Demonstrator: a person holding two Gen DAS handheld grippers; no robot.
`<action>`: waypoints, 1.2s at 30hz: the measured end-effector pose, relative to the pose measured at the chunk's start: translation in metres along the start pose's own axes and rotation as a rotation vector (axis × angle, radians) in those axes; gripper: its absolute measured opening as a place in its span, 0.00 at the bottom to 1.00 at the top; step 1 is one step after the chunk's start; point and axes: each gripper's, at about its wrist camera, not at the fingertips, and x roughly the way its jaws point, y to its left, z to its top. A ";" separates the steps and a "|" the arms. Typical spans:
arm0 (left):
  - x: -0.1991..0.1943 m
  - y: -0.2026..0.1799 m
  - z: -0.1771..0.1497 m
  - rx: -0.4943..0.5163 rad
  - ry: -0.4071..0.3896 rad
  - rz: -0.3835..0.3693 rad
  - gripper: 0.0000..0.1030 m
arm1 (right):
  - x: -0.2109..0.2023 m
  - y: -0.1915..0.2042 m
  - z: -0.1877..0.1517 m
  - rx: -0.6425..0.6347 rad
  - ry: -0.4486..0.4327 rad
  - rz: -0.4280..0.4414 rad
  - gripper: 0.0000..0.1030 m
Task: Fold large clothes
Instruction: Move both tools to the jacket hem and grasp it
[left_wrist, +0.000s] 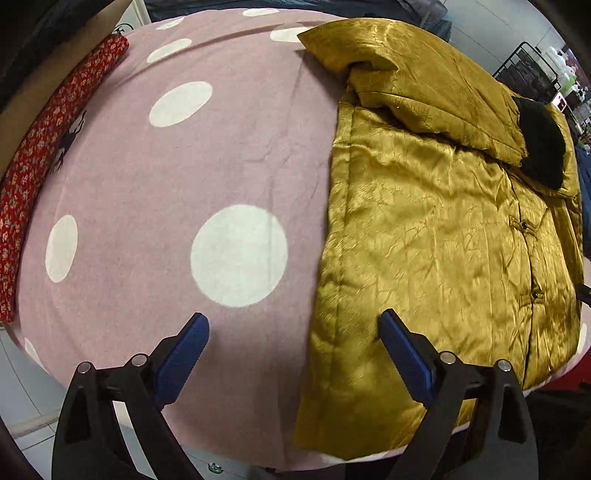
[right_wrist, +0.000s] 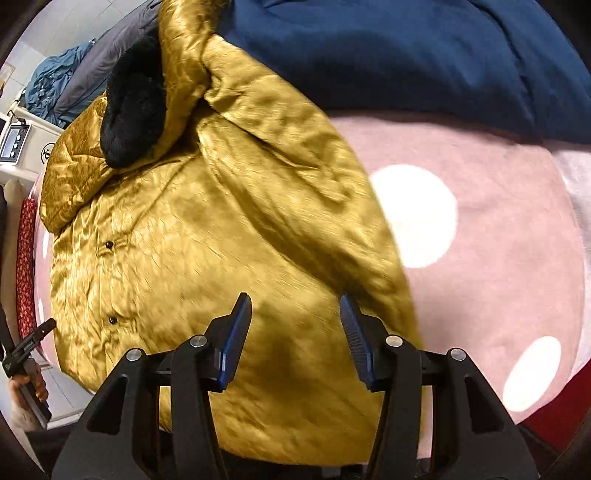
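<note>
**Gold coat lying on the dotted sheet**

You are working over a pink dotted sheet (left_wrist: 155, 192) that is covering the surface. The gold coat (left_wrist: 436, 236) is lying flat on its right part, both sleeves folded in, black collar (left_wrist: 543, 147) showing. Your left gripper (left_wrist: 293, 345) is hovering spread wide at the coat's left edge, holding nothing. Your right gripper (right_wrist: 295, 332) is hanging over the coat, jaws apart, empty.

One gold satin jacket (left_wrist: 436, 221) lies on one pink polka-dot sheet (left_wrist: 155, 177), with one black fur collar (left_wrist: 543, 144) and two dark buttons showing down its front. One red floral cloth (left_wrist: 33, 162) lines the sheet's edge, and one navy blanket (right_wrist: 406, 48) lies beyond. Two grippers, left (left_wrist: 293, 332) and right (right_wrist: 295, 314), frame the scene.
</note>
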 end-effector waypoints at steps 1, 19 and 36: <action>0.000 0.004 -0.001 -0.003 0.004 -0.015 0.85 | -0.002 -0.006 -0.002 0.000 -0.003 0.002 0.49; 0.030 0.006 -0.039 0.006 0.118 -0.188 0.83 | -0.001 -0.077 -0.042 0.105 0.121 0.053 0.56; -0.008 -0.007 -0.049 0.051 0.110 -0.242 0.11 | 0.001 -0.032 -0.058 0.004 0.171 0.150 0.22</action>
